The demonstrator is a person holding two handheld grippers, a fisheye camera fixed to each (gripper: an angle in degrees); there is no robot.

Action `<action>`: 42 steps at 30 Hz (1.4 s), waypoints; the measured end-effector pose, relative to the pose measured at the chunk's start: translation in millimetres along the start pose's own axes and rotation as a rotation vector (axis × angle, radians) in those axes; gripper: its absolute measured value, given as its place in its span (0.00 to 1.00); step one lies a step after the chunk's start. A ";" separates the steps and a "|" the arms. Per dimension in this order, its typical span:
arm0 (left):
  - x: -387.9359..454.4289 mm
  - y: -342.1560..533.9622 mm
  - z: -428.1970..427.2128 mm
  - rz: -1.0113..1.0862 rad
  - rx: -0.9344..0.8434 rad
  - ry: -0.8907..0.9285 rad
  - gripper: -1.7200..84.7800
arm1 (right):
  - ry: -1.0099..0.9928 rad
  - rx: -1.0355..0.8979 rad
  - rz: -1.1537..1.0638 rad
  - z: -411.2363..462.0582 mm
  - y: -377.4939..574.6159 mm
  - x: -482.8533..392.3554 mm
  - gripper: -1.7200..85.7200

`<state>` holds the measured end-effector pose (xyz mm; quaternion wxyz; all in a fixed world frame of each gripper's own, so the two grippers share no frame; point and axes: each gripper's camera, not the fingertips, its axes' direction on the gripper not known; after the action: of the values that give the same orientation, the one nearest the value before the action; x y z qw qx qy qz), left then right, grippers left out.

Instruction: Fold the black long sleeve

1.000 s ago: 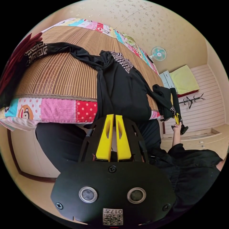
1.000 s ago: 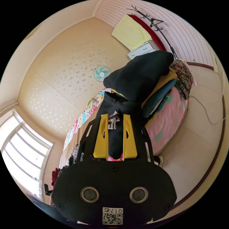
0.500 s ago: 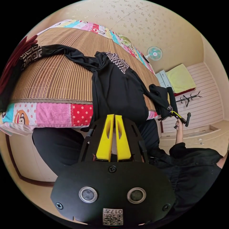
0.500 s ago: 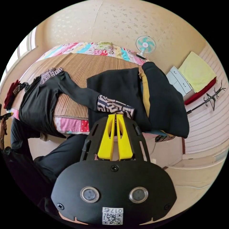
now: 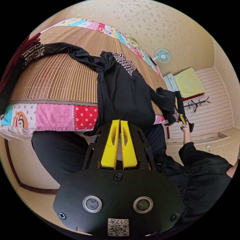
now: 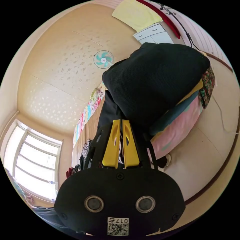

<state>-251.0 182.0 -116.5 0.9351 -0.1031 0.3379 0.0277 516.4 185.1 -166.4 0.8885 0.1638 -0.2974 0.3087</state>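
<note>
The black long sleeve [image 5: 122, 92] lies on the bed's bamboo mat [image 5: 57, 80], its body hanging over the near edge. One sleeve stretches left to a patterned cuff [image 5: 33, 53]. My left gripper [image 5: 119, 122] is shut, its tips right at the hanging hem; I see no cloth between the jaws. The other sleeve runs right to a patterned cuff [image 5: 178, 116], where a hand holds my right gripper [image 5: 184, 120]. In the right gripper view, my right gripper [image 6: 119, 122] is shut on that patterned cuff [image 6: 120, 150].
A stack of folded clothes, black on top [image 6: 155, 82], sits on the bed's corner beside the cuff. A red garment [image 5: 17, 55] lies at the mat's left end. A fan [image 5: 162, 55], drawers [image 5: 172, 83], a window [image 6: 32, 160]. The person's dark legs [image 5: 62, 155] stand against the bed.
The right gripper, open around the cuff a second ago, is now shut on it and its view has swung round. The left gripper has hardly moved.
</note>
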 end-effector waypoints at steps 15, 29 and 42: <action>-4.8 -5.5 -0.5 0.005 0.044 -0.023 0.04 | 0.182 -0.027 -0.035 8.0 70.4 18.8 0.11; -32.9 9.3 -12.1 0.082 0.173 0.136 0.02 | -0.026 0.035 0.188 4.0 60.1 61.4 0.08; -73.3 13.4 -10.0 0.067 0.174 0.390 0.01 | -0.208 0.105 -0.433 72.3 -25.5 -185.2 0.05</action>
<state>-315.3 194.2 -79.6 0.8558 -0.0139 0.5170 0.0090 384.9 47.9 -230.2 0.8888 0.3007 -0.3287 0.1078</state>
